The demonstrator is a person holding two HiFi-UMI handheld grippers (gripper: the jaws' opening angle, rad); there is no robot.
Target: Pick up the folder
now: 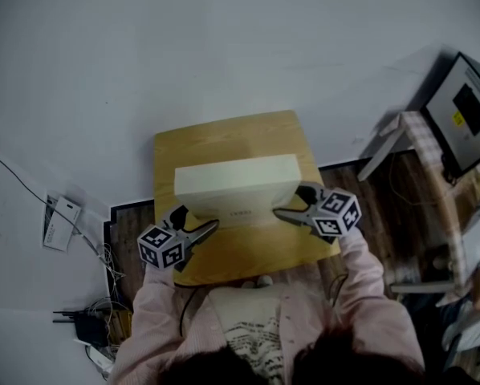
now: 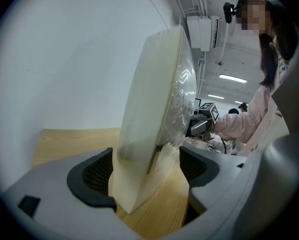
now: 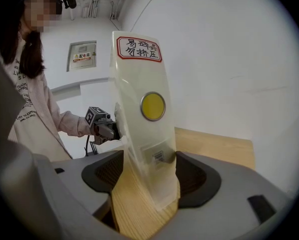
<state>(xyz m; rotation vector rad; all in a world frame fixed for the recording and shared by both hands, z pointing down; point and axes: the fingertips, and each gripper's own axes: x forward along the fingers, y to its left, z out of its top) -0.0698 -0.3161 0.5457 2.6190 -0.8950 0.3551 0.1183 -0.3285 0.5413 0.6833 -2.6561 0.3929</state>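
The translucent white box folder stands upright on the wooden table. The left gripper and right gripper each straddle one end, jaws released and spread wide.

The folder stood upright on the table, which sat against the wall. The left gripper was at its left end, the right gripper at its right end — each end between that gripper's jaws. Cables lay on the floor left of the table.
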